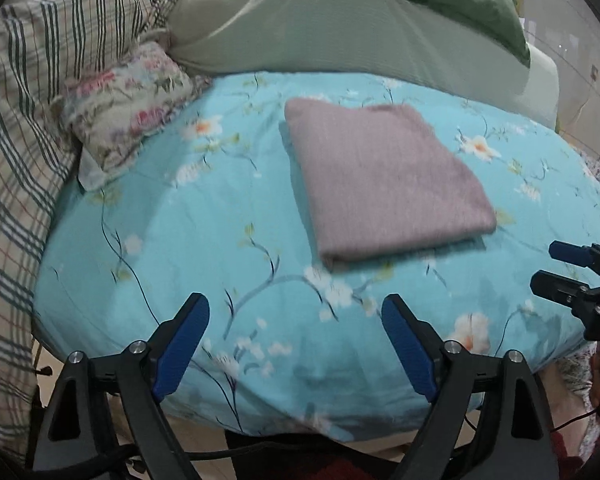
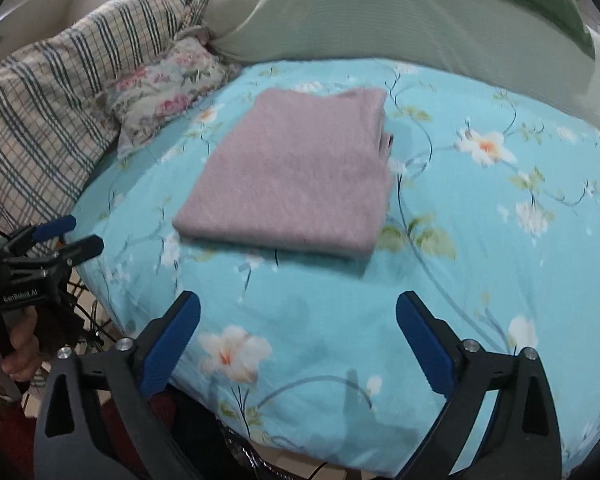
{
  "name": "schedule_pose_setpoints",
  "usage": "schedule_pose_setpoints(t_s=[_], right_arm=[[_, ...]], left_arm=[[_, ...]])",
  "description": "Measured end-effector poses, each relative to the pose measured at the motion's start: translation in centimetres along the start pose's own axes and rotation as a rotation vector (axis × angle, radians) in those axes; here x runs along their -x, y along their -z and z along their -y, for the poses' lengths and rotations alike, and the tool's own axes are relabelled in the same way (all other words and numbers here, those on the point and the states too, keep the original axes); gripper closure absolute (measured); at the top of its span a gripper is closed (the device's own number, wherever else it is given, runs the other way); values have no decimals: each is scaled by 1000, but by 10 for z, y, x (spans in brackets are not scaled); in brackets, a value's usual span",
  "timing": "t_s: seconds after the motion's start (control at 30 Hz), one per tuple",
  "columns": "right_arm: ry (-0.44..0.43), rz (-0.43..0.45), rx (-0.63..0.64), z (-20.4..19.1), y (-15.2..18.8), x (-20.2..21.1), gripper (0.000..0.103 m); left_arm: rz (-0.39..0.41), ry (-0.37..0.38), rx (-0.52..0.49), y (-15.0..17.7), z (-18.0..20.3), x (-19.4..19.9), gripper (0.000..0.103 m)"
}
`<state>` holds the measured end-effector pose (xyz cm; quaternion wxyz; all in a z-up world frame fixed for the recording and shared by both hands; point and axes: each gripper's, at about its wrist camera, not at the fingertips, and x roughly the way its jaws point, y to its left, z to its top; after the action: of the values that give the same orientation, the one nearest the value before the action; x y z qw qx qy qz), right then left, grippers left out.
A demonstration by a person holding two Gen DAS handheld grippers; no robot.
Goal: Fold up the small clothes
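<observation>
garment: mauve cloth (image 1: 384,180) lay folded flat on the blue floral sheet (image 1: 228,216), mid-bed | left gripper (image 1: 296,316) I held spread wide, empty, short of its near edge | right gripper (image 2: 298,312) likewise spread, touching nothing | behind: floral pillow (image 1: 128,112), green bedding (image 1: 300,24)

Both wrist cameras sit low at the near edge of the bed (image 1: 180,220), looking forward and slightly down across it toward the pillows. The left view stands left of the folded garment (image 1: 384,180), the right view to its right. They share the garment, the floral cushion (image 2: 168,88), and each catches the other gripper at its frame edge.
</observation>
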<state>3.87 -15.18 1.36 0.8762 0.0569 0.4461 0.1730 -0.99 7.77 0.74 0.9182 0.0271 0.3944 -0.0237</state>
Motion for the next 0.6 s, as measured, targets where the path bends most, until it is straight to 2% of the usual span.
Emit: schedule_pose_setpoints(t_s=[0.17, 0.4, 0.6], right_arm=[[1, -14, -10, 5, -5, -5, 4], [-1, -72, 2, 7, 2, -21, 4], [-11, -64, -5, 5, -6, -23, 4]], left_arm=[[-15, -14, -3, -11, 1, -10, 9], [-67, -46, -33, 0, 10, -27, 9], [-83, -64, -30, -7, 7, -38, 9]])
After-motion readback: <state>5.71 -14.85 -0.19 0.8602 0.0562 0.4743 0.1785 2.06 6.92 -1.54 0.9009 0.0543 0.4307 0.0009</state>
